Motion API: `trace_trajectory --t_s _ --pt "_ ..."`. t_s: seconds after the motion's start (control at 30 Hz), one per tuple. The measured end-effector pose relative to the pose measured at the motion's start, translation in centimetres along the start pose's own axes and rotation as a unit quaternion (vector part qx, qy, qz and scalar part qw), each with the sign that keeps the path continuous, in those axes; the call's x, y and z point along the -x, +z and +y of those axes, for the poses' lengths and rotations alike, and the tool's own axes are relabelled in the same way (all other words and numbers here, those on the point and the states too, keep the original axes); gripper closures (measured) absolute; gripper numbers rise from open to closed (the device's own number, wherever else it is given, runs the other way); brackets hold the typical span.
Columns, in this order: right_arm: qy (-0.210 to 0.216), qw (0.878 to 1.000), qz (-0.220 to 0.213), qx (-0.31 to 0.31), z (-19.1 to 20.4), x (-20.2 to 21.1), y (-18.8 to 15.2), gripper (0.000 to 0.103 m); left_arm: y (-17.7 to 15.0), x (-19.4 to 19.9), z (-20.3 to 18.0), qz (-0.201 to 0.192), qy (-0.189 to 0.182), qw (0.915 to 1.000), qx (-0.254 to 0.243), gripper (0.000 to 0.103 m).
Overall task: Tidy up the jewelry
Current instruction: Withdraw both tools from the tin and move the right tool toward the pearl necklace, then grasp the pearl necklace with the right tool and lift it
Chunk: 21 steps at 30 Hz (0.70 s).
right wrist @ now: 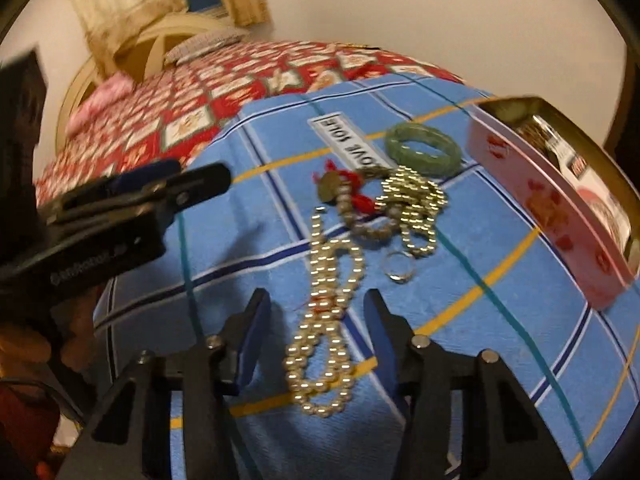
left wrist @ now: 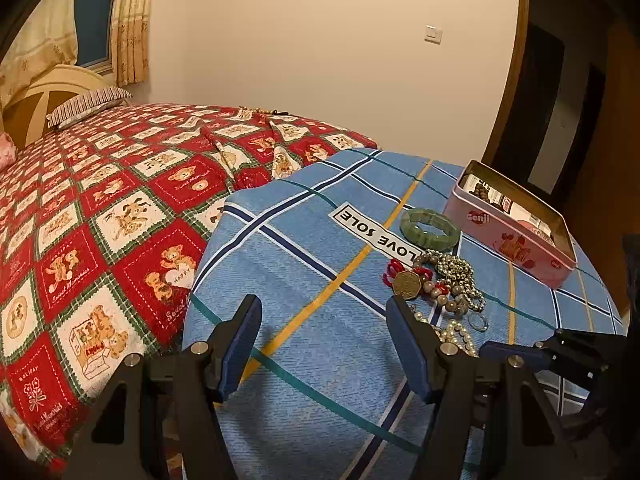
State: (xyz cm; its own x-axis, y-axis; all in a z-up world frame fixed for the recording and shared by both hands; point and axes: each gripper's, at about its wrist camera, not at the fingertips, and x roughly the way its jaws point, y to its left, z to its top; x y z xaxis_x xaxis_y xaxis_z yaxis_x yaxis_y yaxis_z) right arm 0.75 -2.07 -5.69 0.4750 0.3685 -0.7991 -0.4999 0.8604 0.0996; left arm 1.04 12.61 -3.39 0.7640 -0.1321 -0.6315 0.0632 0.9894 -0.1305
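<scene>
You are holding both tongs, left (left wrist: 323, 334) and right (right wrist: 316, 330), gaping, empty. Beside one pink tin (right wrist: 548, 204): one green bracelet (right wrist: 423, 149), one pearl strand (right wrist: 324, 328), one ring (right wrist: 396, 266).

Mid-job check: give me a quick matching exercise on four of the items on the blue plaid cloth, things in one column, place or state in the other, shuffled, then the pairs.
Things:
1. green bangle
2. pearl necklace
3. pink tin
4. silver ring

Places or states:
A. lies between the open fingers of the right gripper
B. open, no lid on, some items already inside
C. small, on the cloth at the near edge of the bead pile
D. flat on the cloth beside the LOVE SOLE label

Pairs: 1-D, 2-A, 3-B, 4-C
</scene>
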Motion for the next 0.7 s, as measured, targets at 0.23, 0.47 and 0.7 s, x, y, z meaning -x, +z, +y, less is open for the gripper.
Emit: trace_trajectory --t_s 0.23,0.47,0.7 --pt "-0.038 0.999 0.004 0.026 0.6 0.0 -0.1 0.081 0.0 0.3 0.0 -0.001 -0.004 1.0000 -0.001 0.038" --pt "0.052 0.998 -0.029 -0.032 -1.8 2.0 -0.8 0.098 0.1 0.6 -0.1 -0.003 -0.010 0.9999 -0.006 0.038" --pt "0.068 0.988 -0.104 -0.092 -5.5 6.3 -1.7 0.097 -0.1 -0.3 -1.0 0.009 -0.023 0.9996 -0.009 0.038"
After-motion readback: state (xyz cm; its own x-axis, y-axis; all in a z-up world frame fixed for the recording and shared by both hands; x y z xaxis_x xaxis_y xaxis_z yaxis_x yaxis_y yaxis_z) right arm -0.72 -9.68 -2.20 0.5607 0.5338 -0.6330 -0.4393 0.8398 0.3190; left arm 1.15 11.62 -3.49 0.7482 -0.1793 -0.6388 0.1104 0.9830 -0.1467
